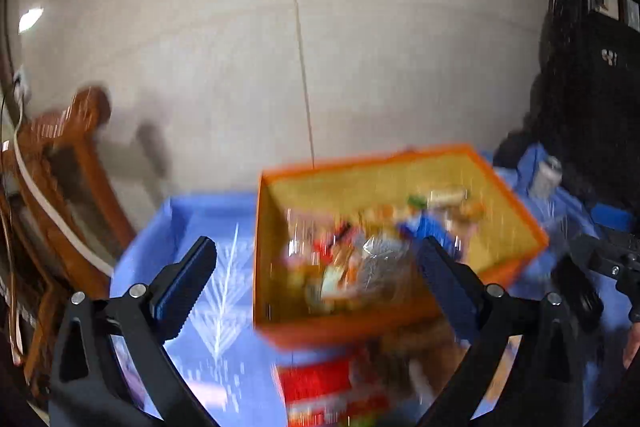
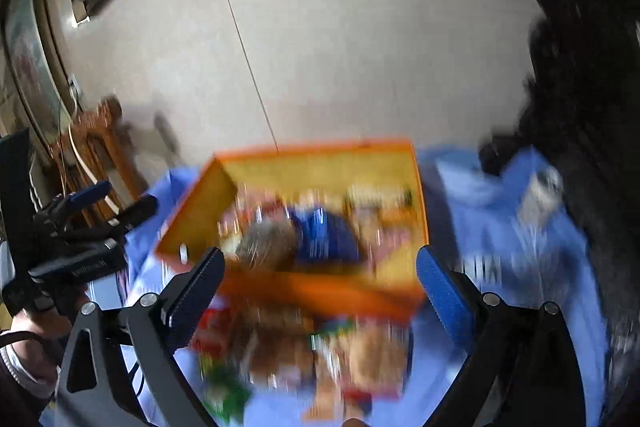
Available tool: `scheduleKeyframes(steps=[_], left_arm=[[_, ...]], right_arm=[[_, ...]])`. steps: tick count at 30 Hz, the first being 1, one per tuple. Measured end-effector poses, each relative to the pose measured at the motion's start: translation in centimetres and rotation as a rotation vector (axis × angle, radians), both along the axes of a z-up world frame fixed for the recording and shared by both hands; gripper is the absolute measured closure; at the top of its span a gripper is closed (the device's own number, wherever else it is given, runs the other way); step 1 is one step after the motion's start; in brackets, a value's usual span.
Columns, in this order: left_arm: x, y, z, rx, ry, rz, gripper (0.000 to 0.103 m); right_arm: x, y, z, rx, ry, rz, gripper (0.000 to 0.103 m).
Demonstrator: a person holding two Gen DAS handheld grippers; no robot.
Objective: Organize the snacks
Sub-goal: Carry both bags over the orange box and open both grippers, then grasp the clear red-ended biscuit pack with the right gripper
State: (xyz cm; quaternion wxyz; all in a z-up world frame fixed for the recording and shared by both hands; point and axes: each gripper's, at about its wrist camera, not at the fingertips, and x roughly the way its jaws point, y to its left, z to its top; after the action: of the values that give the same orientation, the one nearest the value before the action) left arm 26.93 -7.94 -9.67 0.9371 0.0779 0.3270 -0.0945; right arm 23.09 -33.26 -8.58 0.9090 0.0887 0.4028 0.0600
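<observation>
Blue cloth (image 1: 192,227) covered the table. On it sat the orange box (image 2: 320,291), full of blurred snack packets (image 2: 324,235), more snacks (image 2: 280,339) loose before it. Left gripper (image 1: 316,267) and right gripper (image 2: 320,275) both gaped wide, empty.
</observation>
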Motion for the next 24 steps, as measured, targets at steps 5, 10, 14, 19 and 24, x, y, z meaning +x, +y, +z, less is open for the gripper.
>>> scheduleKeyframes(steps=[5, 10, 14, 19, 24], left_arm=[[-4.0, 2.1, -4.5, -0.048, 0.136, 0.005, 0.004], [-7.6, 2.5, -7.5, -0.019, 0.212, -0.031, 0.004], [-8.5, 2.7, -8.3, -0.006, 0.239, -0.026, 0.004], [-8.0, 2.9, -7.9, -0.042, 0.247, -0.019, 0.004], [-7.0, 2.6, -8.2, -0.050, 0.261, -0.015, 0.004]], right_arm=[[-4.3, -2.1, -4.5, 0.048, 0.168, -0.070, 0.006], [-5.2, -3.1, -7.5, 0.129, 0.279, -0.073, 0.006], [-3.1, -3.8, -10.1, 0.173, 0.337, -0.094, 0.006], [0.5, -4.1, -13.4, 0.249, 0.416, -0.139, 0.007], [2.8, -3.0, -15.6, 0.163, 0.466, -0.179, 0.034]])
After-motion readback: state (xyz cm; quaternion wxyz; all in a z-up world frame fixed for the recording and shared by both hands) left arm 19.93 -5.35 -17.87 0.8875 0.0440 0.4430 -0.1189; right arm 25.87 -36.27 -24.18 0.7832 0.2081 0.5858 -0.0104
